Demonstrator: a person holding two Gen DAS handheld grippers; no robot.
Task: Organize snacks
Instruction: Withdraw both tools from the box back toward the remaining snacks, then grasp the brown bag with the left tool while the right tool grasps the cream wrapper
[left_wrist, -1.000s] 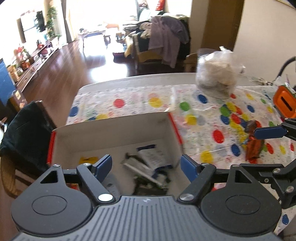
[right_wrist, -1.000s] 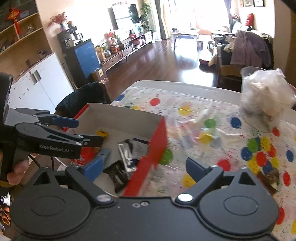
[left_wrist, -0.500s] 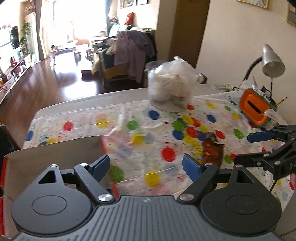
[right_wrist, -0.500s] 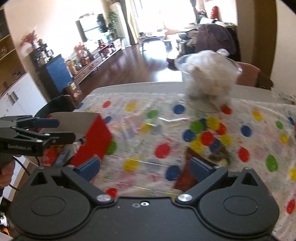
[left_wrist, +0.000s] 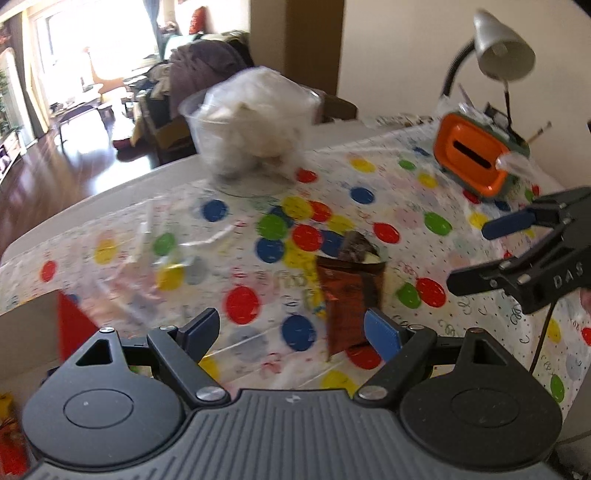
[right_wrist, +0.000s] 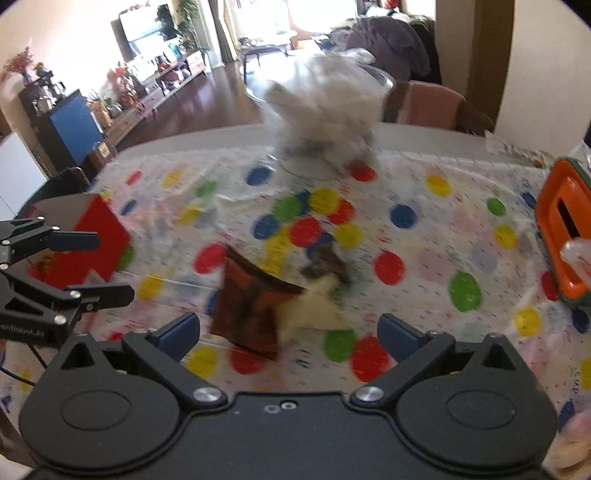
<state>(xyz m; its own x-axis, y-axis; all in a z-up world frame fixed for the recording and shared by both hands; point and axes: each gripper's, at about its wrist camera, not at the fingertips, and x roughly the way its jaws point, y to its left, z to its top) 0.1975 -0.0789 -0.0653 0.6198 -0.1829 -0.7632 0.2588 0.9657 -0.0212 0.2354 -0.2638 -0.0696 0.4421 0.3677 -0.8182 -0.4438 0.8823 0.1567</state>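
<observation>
Left wrist | crinkled brown foil snack packet (left_wrist: 349, 291) flat on glossy polka-dot tablecloth (left_wrist: 436, 258) | both jaws open

A brown foil snack packet (left_wrist: 349, 295) lies mid-frame on the polka-dot-clothed table (left_wrist: 424, 192); the clear plastic tub of white lumps (left_wrist: 255, 125) stands behind it, the orange slotted box (left_wrist: 476, 158) upper right (lamp (left_wrist: 498, 48) behind), the red-sided cardboard box (right_wrist: 88, 240) left.

snack packets (right_wrist: 255, 314) motion-blurred; red box (left_wrist: 72, 325) mostly cut off

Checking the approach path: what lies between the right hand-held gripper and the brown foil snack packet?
Only bare polka-dot tablecloth, per the right wrist view, between right hand-held gripper and brown foil snack packet.
</observation>
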